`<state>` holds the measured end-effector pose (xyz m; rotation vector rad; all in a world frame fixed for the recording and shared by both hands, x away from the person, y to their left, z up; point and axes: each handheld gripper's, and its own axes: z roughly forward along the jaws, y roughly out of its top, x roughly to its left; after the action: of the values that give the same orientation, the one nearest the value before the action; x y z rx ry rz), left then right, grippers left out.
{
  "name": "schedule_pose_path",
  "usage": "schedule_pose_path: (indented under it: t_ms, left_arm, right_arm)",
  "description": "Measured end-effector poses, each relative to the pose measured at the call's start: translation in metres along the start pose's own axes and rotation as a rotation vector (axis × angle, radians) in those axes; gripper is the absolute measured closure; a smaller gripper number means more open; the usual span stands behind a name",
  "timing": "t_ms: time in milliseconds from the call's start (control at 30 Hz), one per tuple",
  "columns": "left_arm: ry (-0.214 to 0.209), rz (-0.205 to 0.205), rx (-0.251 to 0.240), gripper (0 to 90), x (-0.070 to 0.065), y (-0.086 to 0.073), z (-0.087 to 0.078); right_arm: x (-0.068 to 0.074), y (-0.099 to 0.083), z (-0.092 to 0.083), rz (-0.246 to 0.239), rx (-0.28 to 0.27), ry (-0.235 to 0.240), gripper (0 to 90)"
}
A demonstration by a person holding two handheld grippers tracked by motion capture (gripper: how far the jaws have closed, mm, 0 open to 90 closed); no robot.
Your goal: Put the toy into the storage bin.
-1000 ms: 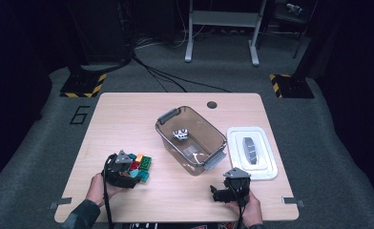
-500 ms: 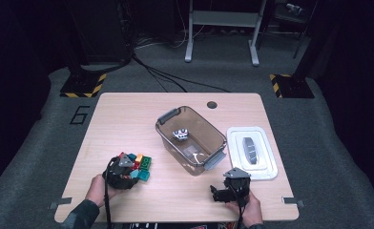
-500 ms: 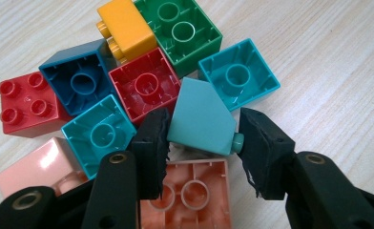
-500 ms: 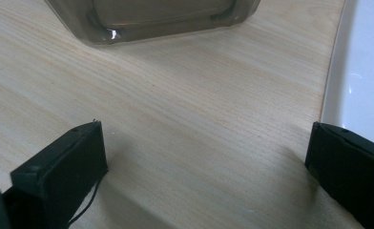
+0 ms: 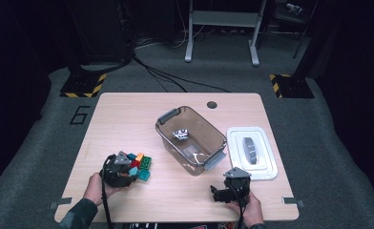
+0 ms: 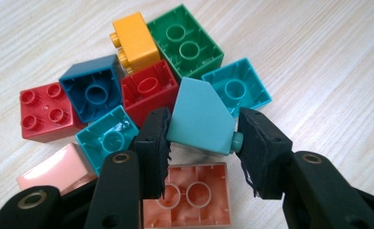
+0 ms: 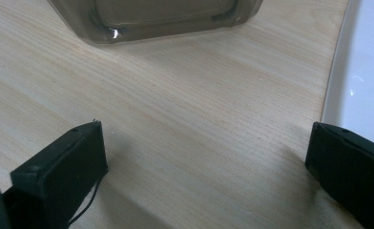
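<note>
Left hand-held gripper (image 6: 202, 143) pinching smooth teal sloped brick (image 6: 200, 119), studded bricks (image 6: 128, 90) below

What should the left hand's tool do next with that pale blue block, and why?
Probably lift it straight up. The left gripper has its jaws closed on the pale blue block, which sits amid the block pile, while the brown bin stands open nearby.

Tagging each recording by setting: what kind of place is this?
Probably a lab or studio recording bay: a light wooden table on grey carpet, yellow-black hazard-striped stand bases, floor cables, dark surroundings.
</note>
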<state>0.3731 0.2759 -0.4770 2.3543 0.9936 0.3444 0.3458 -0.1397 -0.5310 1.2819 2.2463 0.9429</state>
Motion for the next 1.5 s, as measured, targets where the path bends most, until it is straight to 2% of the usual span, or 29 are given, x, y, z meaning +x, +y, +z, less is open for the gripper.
schedule_pose_path:
  t_ms: [267,333,367,600,700,900,1200,1233,1300,1400,1467,1500]
  left_arm:
    - [-0.008,0.013,-0.029,55.9,0.002,0.007,-0.012]
    - [-0.019,0.005,-0.027,55.8,0.004,0.009,-0.014]
    - [-0.006,0.01,-0.036,55.9,0.005,0.01,-0.014]
    - [-0.013,0.011,-0.049,55.9,0.006,0.021,-0.023]
    - [-0.009,0.024,-0.055,55.9,0.006,0.027,-0.028]
    - [-0.009,0.026,-0.058,55.9,0.007,0.038,-0.036]
    - [-0.018,0.03,-0.07,55.9,0.01,0.05,-0.039]
    - [-0.019,0.034,-0.071,55.9,0.01,0.052,-0.04]
    - [-0.018,0.041,-0.068,55.9,0.01,0.055,-0.043]
    - [-0.013,0.04,-0.075,55.9,0.011,0.06,-0.046]
    - [-0.013,0.047,-0.077,55.9,0.012,0.065,-0.048]
    - [-0.012,0.046,-0.079,55.9,0.012,0.066,-0.049]
  right_arm:
    - [0.002,0.0,0.0,0.003,-0.003,-0.018,0.0]
    - [0.002,0.0,-0.001,0.008,0.002,-0.015,0.0]
    - [0.002,0.0,-0.001,0.007,0.001,-0.016,0.0]
    - [0.002,0.0,0.0,0.011,-0.002,-0.014,0.0]
    - [0.005,0.002,0.001,-0.003,-0.001,-0.004,0.0]
    - [0.008,0.004,0.003,-0.069,-0.004,0.039,0.0]
    - [0.007,0.004,0.003,-0.067,0.001,0.047,0.0]
    - [0.009,0.004,0.004,-0.055,0.003,0.048,0.0]
    - [0.01,0.004,0.004,-0.069,0.001,0.047,0.0]
    - [0.013,0.005,0.004,-0.049,0.009,0.054,0.0]
    - [0.012,0.005,0.005,-0.072,0.002,0.056,0.0]
    - [0.014,0.006,0.005,-0.066,0.006,0.061,0.0]
